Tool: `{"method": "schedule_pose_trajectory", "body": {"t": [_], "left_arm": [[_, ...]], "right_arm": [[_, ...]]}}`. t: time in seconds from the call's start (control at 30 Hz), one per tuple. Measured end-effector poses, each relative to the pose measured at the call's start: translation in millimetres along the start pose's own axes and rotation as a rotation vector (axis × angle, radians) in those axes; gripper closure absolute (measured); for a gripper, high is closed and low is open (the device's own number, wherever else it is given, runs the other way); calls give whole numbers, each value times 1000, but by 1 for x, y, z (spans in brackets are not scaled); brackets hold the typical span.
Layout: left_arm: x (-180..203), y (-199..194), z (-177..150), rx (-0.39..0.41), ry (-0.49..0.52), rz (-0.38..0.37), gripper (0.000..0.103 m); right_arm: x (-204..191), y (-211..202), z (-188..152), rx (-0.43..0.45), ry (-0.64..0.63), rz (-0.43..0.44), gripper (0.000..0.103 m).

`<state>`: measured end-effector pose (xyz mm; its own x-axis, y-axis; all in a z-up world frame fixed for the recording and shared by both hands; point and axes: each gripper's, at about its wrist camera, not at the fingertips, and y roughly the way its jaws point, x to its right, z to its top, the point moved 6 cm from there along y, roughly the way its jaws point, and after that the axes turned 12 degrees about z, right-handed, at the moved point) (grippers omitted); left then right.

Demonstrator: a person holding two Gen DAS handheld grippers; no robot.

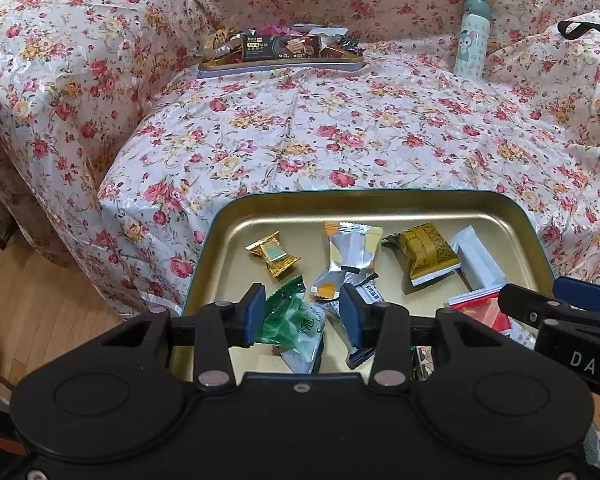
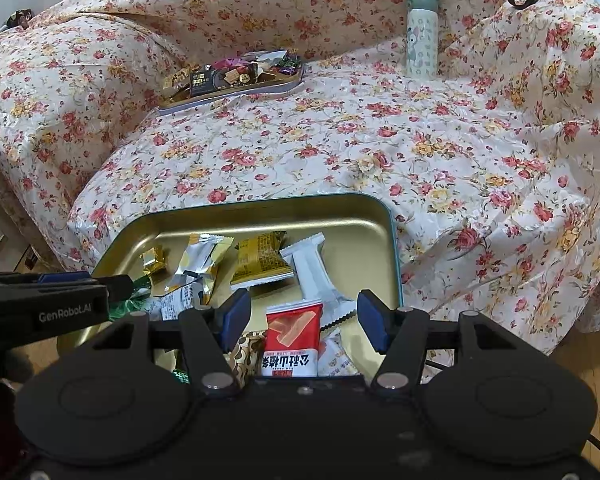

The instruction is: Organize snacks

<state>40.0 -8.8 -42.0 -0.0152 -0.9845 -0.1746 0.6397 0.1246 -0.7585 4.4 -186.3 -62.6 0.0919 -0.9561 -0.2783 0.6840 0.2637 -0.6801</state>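
A sofa draped in a rose-patterned plastic cover carries two snack trays. At the seat's front edge sits a gold metal tray with rounded corners, holding loose wrapped snacks: a small gold candy toward its left side, a silver and yellow packet in the middle, a mustard-yellow packet beside that, and a white wafer bar toward the right edge. The left gripper hangs over the tray's near edge, its jaws open, with a green candy wrapper lying between them but not pinched. The right gripper hovers just beside it, jaws spread wide either side of a red and white packet, gripping nothing. At the back of the seat, a second tray is heaped with dark wrapped snacks. A pale green cartoon bottle stands upright near the backrest.
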Motion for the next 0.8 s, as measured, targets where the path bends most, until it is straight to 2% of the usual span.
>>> {"method": "schedule_pose_trajectory", "body": {"t": [0.8], "left_arm": [[0,1,-1,-12,2,-4,53]], "right_arm": [[0,1,0,-3,4,2,42]]}}
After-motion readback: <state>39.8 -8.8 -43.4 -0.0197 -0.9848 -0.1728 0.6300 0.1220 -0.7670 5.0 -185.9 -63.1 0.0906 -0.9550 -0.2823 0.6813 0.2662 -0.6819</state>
